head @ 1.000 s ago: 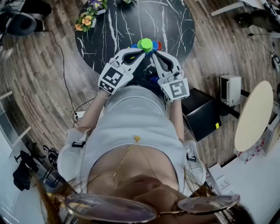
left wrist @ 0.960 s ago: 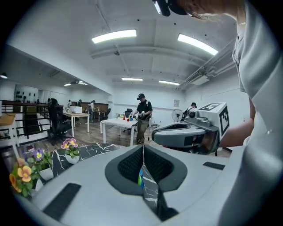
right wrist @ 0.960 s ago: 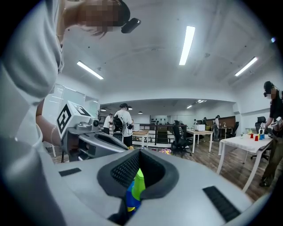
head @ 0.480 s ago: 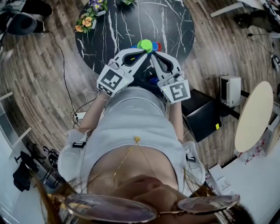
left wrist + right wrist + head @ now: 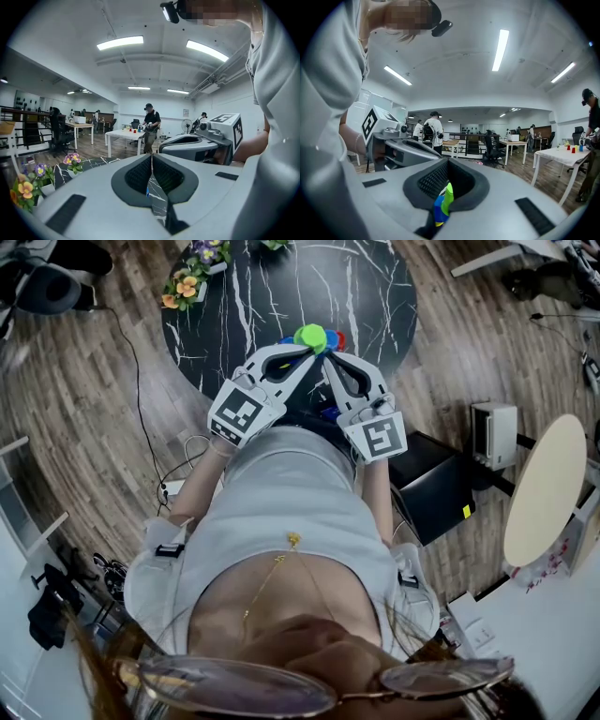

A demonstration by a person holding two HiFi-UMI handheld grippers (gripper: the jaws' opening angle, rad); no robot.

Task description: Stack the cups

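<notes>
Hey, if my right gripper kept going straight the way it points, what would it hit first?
Probably the green cup, just ahead of the right gripper and its shut jaws. Whether they already touch is unclear.

1. Round black table point(image 5: 281, 296) — polished, stone-like top, glossy, with thin white veins.
2. Brown plank floor point(image 5: 94, 399): wood, matt, with an uneven streaky grain.
3. Small green cup point(image 5: 310, 335): smooth, bright plastic. The blue cup point(image 5: 438, 213) beside it looks like the same plastic.
4. Left gripper point(image 5: 152, 155) and right gripper point(image 5: 447, 160): pale grey moulded plastic shells, smooth and matt.
5. Their fingers point(image 5: 138, 175) are lined with dark, finely ribbed pads that look rubbery and dull.
6. Marker cubes point(image 5: 239, 412): flat white faces printed with black squares, matt.
7. The person's pale shirt point(image 5: 281, 493) — soft cloth, matt, lightly creased.
8. Thin gold-coloured chain point(image 5: 293, 539): metal, faintly shiny.
</notes>
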